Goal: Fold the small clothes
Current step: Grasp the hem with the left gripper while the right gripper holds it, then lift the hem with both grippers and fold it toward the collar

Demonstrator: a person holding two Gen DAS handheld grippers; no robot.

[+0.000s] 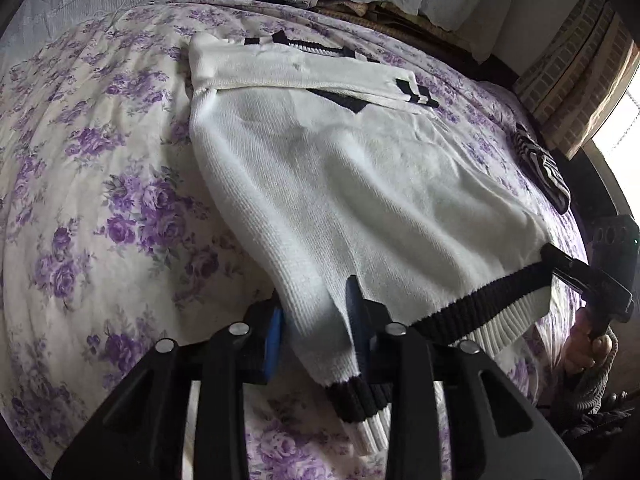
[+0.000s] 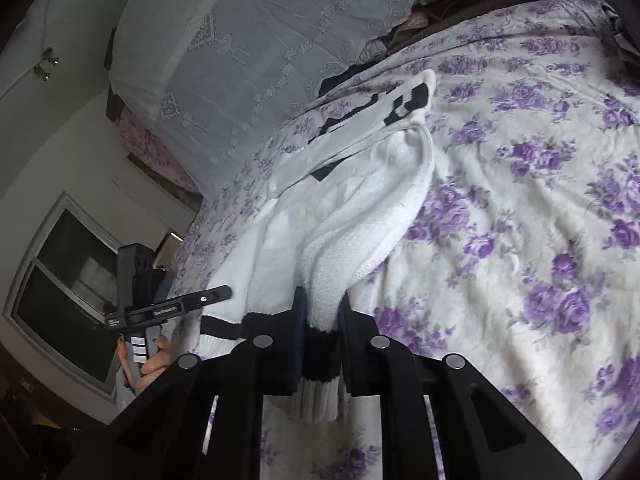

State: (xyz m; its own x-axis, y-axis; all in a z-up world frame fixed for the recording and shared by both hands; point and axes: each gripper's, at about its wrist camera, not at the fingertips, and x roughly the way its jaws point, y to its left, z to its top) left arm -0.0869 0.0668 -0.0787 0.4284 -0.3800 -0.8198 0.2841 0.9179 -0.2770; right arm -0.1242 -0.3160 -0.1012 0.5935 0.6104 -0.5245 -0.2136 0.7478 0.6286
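White knit sweater [image 1: 352, 184] with a black and white ribbed hem lies spread on a bed covered by a floral sheet [image 1: 100, 200] printed with purple roses, its far end toward the lace-covered pillows [image 2: 248, 60] at the head of the bed. One sleeve [image 1: 304, 68], marked with black stripes at the cuff, is folded across the upper part of the body. Seen from the left wrist camera, the left gripper [image 1: 316, 320] has its blue-padded fingers [image 1: 276, 328] set around a bunched fold at the near hem corner, the fabric filling the gap between them, so the sweater is pinched there and its edge hangs slightly off the sheet. At the right edge of that view the right gripper [image 1: 560, 264] bites the other hem corner on the black band, with a hand [image 1: 588, 344] in a knit cuff holding its handle below. From the right wrist camera the same grip shows close up: the fingers [image 2: 298, 344] are drawn narrow and clamp the black and white hem, with white knit gathered above them. A striped black and white garment [image 1: 540, 164] lies on the sheet beyond the sweater's right side. A dark window [image 2: 68, 284] shows in the wall behind the left gripper in the right wrist view.
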